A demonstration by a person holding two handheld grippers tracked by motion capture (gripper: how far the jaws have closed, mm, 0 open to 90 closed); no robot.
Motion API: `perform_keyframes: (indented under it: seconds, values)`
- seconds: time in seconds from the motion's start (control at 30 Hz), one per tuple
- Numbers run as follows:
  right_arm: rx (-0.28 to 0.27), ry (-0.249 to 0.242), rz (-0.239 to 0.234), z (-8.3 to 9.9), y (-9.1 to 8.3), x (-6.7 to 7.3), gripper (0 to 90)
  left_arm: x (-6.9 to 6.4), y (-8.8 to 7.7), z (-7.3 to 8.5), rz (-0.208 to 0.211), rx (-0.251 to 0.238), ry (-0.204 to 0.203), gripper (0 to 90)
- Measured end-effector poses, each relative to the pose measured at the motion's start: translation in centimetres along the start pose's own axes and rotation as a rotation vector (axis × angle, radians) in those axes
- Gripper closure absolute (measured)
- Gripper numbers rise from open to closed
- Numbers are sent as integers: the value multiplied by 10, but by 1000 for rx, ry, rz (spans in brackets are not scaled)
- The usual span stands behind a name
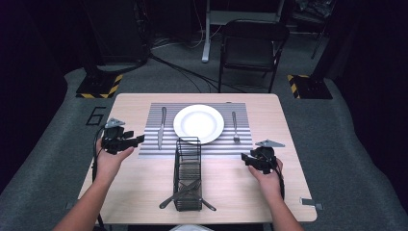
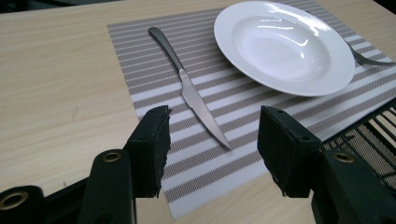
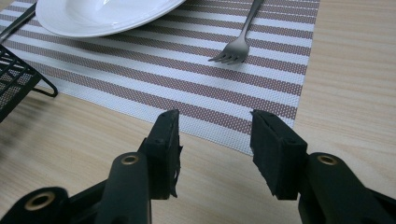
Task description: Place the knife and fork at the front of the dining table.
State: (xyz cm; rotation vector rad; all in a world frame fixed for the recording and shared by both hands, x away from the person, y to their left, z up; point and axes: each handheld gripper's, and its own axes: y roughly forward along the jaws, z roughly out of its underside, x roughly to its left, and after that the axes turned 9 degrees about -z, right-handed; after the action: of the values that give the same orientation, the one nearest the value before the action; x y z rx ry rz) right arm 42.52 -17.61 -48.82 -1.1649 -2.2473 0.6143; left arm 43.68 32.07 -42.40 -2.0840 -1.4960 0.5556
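On the wooden table [image 1: 144, 192] lies a striped placemat [image 1: 154, 147], its near edge partly hidden behind a black wire caddy [image 1: 187, 174] that stands just in front of it; two utensils stick out of the caddy's near end, too dark to name. At the middle of the mat sits a white plate [image 1: 198, 123], cut off at the top of the right gripper view. Left of the plate lies a knife [image 2: 191, 95], right of it a fork [image 3: 238, 42] whose handle runs out of frame. Near the mat's left edge the left gripper [image 2: 212, 140] hangs with jaws apart and nothing between them, the knife tip just beyond. The right gripper [image 3: 215, 140] hovers off the mat's near right corner, jaws apart and empty.
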Motion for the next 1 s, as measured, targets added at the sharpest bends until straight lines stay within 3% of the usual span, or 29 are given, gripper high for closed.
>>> perform_keyframes:
  seconds: [0.23, 0.4, 0.53, 0.63, 1.0]
  values:
    - [0, -1, -2, 0, -1, 1, 522, -5, -3, 23, 14, 13, 14, 439]
    - [1, -4, -1, 0, -1, 2, 522, -8, 0, 38, 20, 34, 46, 439]
    - [6, -6, 1, 0, 0, 1, 522, -9, 8, 51, 33, 55, 59, 437]
    - [8, 0, 4, 1, 1, 1, 522, -10, 13, 59, 34, 62, 48, 437]
    - [24, -7, 6, 3, 4, 0, 523, -8, 23, 76, 37, 80, 76, 435]
